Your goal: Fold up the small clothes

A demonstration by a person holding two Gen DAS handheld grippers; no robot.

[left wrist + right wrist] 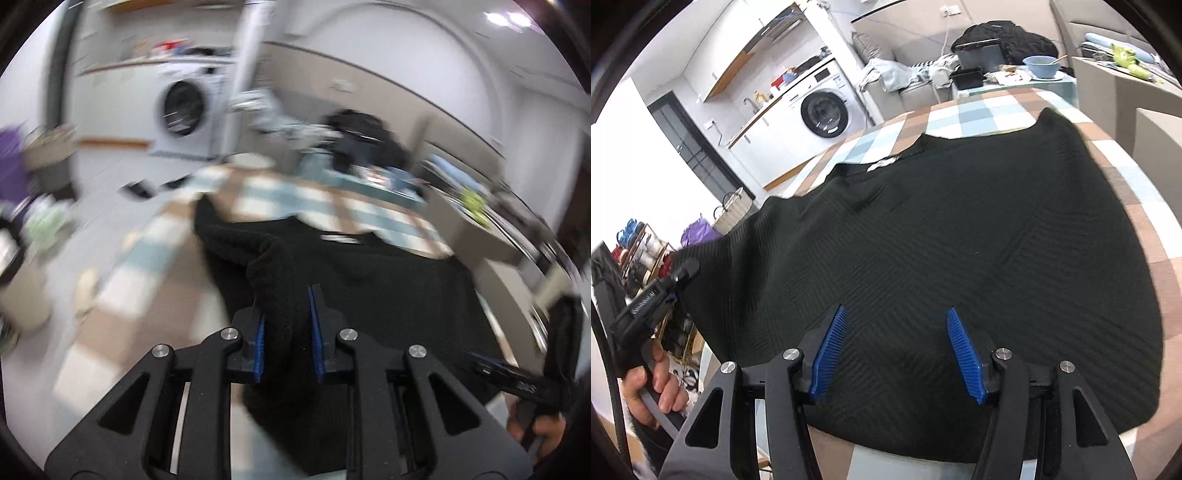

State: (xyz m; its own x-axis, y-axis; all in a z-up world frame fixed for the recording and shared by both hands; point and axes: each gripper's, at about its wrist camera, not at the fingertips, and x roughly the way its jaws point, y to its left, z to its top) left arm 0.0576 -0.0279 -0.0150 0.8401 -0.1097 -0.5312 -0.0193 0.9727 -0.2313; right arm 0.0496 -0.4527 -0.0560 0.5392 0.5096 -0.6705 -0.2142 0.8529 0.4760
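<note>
Left wrist: gripper (286, 314) pinches sweater (369, 280) edge.

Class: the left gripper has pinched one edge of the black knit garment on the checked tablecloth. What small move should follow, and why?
Probably carry the pinched edge across toward the garment's middle. The left gripper is shut on a bunched fold of the black garment, lifted off the checked tablecloth, while the right gripper hangs open above the flat part, gripping nothing.
</note>
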